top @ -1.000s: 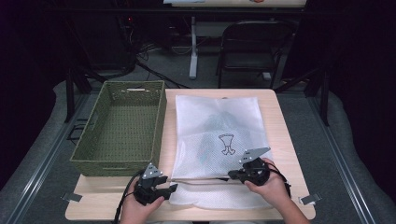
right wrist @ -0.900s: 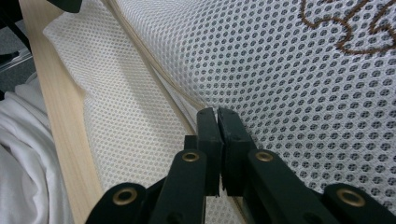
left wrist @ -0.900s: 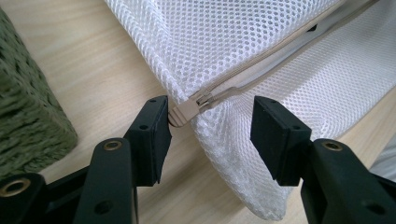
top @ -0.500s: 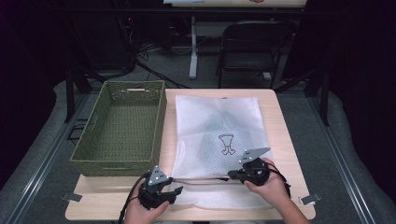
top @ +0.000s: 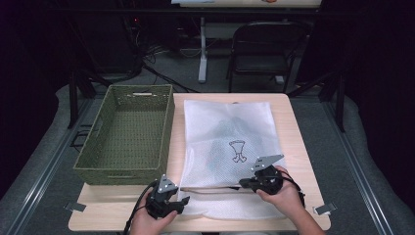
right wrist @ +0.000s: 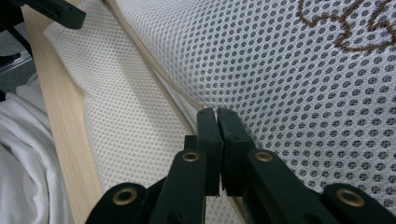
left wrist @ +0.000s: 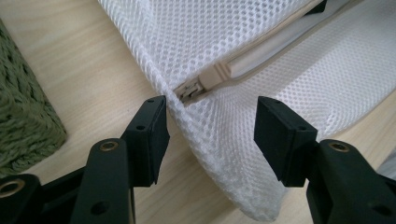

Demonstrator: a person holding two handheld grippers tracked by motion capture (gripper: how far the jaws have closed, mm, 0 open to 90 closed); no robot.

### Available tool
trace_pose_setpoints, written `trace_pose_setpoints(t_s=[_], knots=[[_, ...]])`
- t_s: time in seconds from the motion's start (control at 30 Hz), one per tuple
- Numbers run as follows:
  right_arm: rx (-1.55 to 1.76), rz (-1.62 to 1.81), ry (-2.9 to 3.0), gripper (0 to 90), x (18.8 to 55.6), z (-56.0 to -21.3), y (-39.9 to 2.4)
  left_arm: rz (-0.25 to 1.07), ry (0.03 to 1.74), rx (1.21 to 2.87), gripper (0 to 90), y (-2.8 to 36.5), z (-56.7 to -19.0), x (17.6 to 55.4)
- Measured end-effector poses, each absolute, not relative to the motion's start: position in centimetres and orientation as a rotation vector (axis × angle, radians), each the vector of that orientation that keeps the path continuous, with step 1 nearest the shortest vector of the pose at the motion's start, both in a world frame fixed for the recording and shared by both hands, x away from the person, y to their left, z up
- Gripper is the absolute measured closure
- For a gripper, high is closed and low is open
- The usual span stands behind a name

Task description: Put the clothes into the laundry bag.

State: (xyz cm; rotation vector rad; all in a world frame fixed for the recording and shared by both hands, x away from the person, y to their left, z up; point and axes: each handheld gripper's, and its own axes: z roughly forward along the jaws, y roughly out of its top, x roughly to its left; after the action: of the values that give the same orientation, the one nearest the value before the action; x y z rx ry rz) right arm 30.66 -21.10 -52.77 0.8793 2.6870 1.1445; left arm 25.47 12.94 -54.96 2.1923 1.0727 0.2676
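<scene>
Right gripper (right wrist: 217, 114) clamps the mesh laundry bag (top: 227, 127) at its zipper (left wrist: 252, 60), table's 6 o'clock. Left gripper (left wrist: 210, 123), half-open, jaws just widening, should close squarely on the zipper pull (left wrist: 198, 86).

Mesh bag (top: 227, 147) lies flat on table (top: 298, 147), right of and just beside basket (top: 128, 134); zipper (top: 210, 188) runs across the bag's near end; chair (top: 266, 51) behind the table.

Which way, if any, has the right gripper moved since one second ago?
No. The right gripper stays shut on the bag, just below its brown figure, as far from the table edge as before.
</scene>
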Motion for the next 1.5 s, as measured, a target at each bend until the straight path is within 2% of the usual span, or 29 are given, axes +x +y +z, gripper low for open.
trace_pose_setpoints(t_s=[0.4, 0.53, 0.73, 1.0, 1.5], knots=[[0.887, 1.146, 2.686, 89.4, 30.7, -52.8, -21.3, 0.145, 1.092, 2.168, 44.6, 12.8, -56.1, 26.3], [0.883, 1.141, 2.692, 88.5, 30.7, -52.8, -21.3, 0.153, 1.085, 2.143, 45.2, 12.7, -55.8, 26.4], [0.879, 1.157, 2.685, 81.6, 30.6, -52.7, -21.2, 0.153, 1.076, 2.116, 47.0, 12.9, -55.5, 26.3], [0.854, 1.2, 2.656, 70.3, 30.2, -51.4, -20.9, 0.191, 1.063, 2.116, 56.7, 12.9, -55.2, 26.3], [0.851, 1.24, 2.632, 59.7, 30.3, -50.0, -18.4, 0.215, 1.051, 2.122, 68.1, 12.8, -55.1, 26.5]])
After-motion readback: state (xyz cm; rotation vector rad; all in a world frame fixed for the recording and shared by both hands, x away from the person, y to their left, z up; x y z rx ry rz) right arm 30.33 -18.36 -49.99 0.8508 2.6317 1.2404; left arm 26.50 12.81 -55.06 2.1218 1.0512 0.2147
